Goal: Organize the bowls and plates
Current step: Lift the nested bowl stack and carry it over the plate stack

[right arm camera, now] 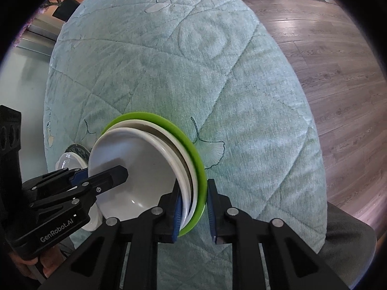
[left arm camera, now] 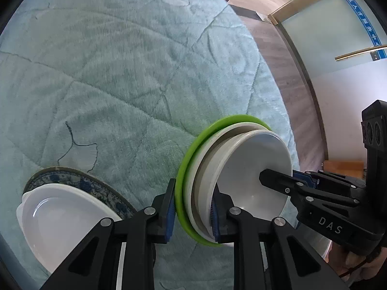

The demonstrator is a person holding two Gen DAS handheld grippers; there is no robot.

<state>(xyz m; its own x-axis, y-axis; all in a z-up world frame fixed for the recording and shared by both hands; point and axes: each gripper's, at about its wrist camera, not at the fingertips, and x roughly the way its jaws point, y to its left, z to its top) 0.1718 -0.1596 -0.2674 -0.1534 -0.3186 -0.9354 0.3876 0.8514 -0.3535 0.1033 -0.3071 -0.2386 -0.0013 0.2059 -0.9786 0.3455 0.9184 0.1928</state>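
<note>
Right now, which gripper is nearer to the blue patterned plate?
Left. The left gripper clamps the plate stack beside the blue patterned plate; the right gripper grips the stack's far side.

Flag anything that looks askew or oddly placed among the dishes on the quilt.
Nothing is spilled or broken. The stack, a green plate under white dishes, is clamped at opposite rims by the left gripper and right gripper. A white dish sits off-centre on the blue patterned plate, overhanging it.
</note>
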